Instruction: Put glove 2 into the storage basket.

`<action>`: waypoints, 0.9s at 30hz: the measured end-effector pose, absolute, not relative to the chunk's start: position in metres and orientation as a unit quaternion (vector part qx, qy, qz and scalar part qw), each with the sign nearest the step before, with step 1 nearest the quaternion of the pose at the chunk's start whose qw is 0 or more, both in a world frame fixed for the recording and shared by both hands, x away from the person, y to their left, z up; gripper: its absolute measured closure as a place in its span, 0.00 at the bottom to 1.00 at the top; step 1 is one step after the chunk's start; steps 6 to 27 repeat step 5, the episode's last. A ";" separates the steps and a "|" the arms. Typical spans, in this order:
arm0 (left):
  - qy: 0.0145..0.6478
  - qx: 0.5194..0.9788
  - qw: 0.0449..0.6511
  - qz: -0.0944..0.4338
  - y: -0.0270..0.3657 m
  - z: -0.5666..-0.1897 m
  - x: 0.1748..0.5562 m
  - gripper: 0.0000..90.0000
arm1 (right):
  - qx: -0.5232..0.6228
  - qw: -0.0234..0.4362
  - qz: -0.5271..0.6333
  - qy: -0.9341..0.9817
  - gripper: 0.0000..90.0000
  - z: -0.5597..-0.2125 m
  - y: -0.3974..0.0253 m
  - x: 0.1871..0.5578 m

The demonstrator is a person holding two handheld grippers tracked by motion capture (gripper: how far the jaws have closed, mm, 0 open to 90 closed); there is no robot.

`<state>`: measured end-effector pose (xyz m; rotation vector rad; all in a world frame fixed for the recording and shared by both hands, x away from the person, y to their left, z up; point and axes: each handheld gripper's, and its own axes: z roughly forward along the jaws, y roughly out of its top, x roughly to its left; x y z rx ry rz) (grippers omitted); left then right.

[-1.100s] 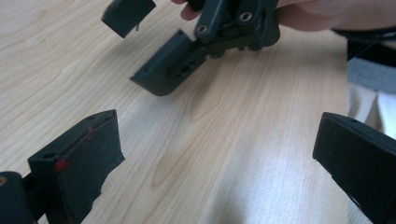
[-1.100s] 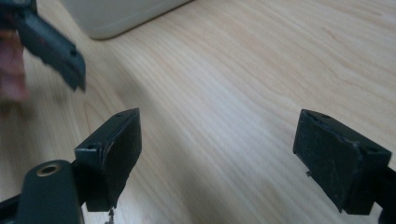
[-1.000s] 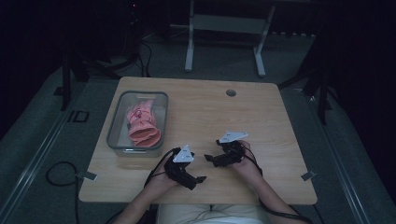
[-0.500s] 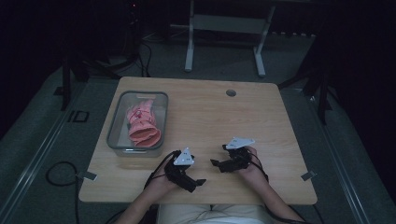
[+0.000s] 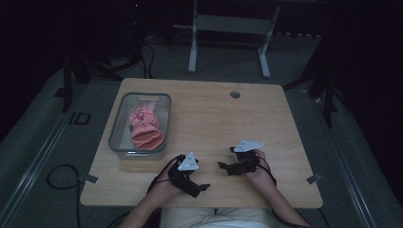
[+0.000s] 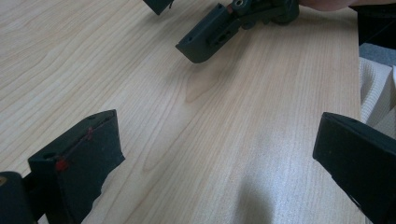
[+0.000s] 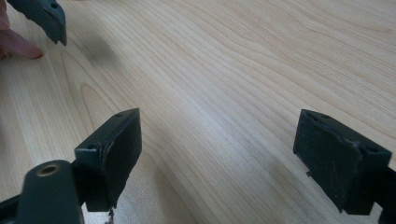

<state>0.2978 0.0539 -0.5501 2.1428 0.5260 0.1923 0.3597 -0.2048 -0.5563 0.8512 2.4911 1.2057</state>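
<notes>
near the table's front edge, the left hand-held gripper points right, jaws apart.

Table: pale wood, fine straight grain. Left gripper and right gripper: black jaws, each topped by a light grey plate; 2 small red marks on a left jaw. Tray: clear with grey rim. Cloth: pink.
</notes>
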 end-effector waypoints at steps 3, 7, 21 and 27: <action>0.213 0.866 0.446 0.078 0.054 -0.550 0.297 0.01 | 0.290 0.124 0.417 0.853 0.17 -0.556 -0.205 0.360; 0.213 0.865 0.448 0.078 0.054 -0.550 0.297 0.01 | 0.289 0.126 0.416 0.853 0.17 -0.556 -0.205 0.360; 0.213 0.865 0.448 0.078 0.054 -0.550 0.297 0.01 | 0.289 0.126 0.416 0.853 0.17 -0.556 -0.205 0.360; 0.213 0.865 0.448 0.078 0.054 -0.550 0.297 0.01 | 0.289 0.126 0.416 0.853 0.17 -0.556 -0.205 0.360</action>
